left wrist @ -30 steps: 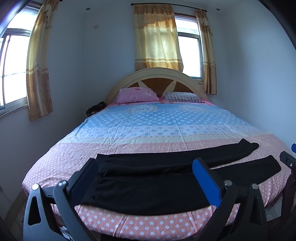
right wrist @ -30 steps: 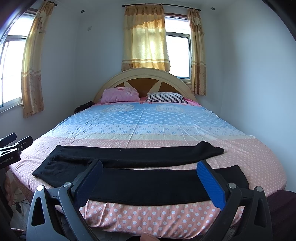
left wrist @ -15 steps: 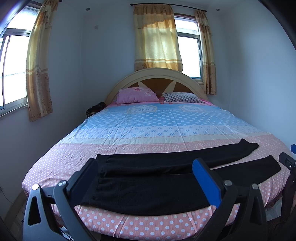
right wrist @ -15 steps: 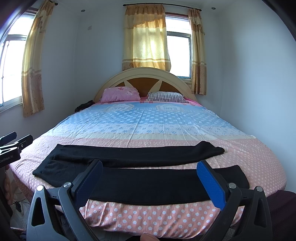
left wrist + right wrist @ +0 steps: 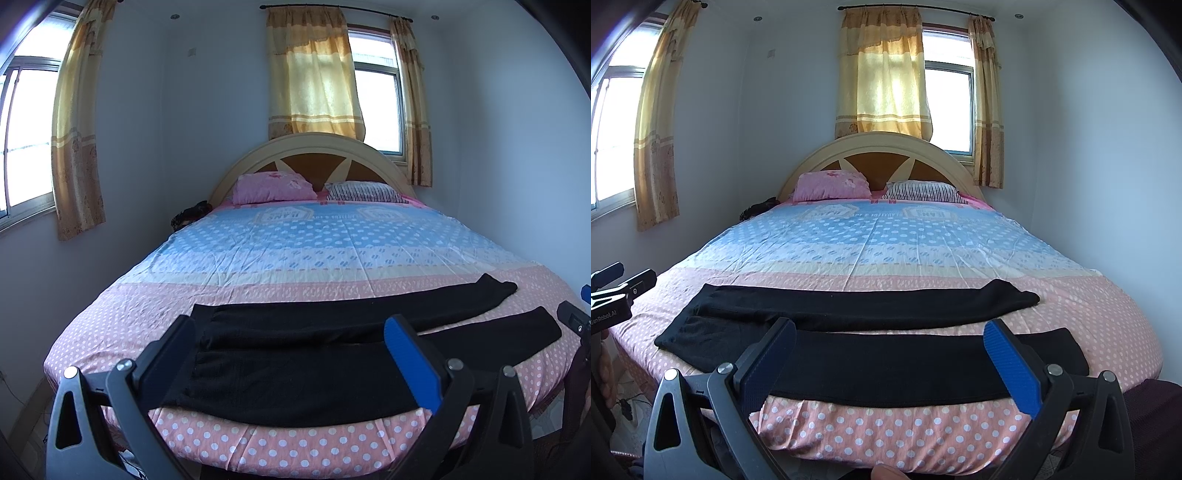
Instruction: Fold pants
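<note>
Black pants (image 5: pixel 332 354) lie flat across the foot of the bed, waist to the left, the two legs stretched right and slightly apart. They also show in the right wrist view (image 5: pixel 886 332). My left gripper (image 5: pixel 291 354) is open and empty, held off the bed's front edge before the waist end. My right gripper (image 5: pixel 890 358) is open and empty, before the near leg. The right gripper's tip shows at the left view's right edge (image 5: pixel 570 317); the left gripper shows at the right view's left edge (image 5: pixel 617 291).
The bed (image 5: pixel 325 258) has a blue and pink dotted sheet, a pink pillow (image 5: pixel 273 188), a striped pillow (image 5: pixel 365 192) and a curved headboard. Walls stand close on both sides. Dark items (image 5: pixel 188 218) sit at the bed's far left corner.
</note>
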### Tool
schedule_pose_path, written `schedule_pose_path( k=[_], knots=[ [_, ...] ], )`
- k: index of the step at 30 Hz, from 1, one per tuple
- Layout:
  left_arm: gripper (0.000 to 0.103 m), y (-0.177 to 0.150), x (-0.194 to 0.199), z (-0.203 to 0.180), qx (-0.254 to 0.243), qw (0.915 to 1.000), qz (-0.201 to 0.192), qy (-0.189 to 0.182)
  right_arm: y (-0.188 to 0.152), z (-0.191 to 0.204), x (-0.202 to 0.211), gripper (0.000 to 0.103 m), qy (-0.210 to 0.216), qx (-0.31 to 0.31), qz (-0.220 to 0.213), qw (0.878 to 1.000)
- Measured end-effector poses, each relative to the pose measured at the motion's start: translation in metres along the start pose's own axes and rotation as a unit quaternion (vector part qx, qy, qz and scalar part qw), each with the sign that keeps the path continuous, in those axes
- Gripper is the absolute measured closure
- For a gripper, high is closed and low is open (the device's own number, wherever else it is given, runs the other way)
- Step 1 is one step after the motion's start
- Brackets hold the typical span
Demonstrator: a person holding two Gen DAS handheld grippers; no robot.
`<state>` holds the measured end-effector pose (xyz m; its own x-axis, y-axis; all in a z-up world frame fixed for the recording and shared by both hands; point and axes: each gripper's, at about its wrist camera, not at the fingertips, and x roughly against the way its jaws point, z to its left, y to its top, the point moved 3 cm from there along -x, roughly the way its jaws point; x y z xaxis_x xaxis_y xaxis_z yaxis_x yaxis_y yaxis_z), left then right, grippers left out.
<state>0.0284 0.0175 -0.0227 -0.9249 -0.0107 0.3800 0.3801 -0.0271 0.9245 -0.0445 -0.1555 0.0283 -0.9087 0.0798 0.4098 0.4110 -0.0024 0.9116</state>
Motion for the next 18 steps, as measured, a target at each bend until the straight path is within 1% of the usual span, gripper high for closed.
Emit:
schedule_pose_path(
  k=[10, 14, 18],
  knots=[
    [0.000, -0.005, -0.010, 0.005, 0.003, 0.9999, 0.012, 0.000, -0.007, 0.007, -0.007, 0.001, 0.010, 0.013, 0.008, 1.000],
    [0.000, -0.008, -0.018, 0.008, 0.006, 0.9998, 0.019, -0.001, -0.011, 0.009, -0.018, 0.001, 0.006, 0.020, 0.017, 1.000],
    [0.000, -0.011, -0.032, 0.008, -0.001, 0.9996, 0.028, -0.003, -0.017, 0.006, -0.034, 0.001, 0.001, 0.026, 0.028, 0.999]
  ],
)
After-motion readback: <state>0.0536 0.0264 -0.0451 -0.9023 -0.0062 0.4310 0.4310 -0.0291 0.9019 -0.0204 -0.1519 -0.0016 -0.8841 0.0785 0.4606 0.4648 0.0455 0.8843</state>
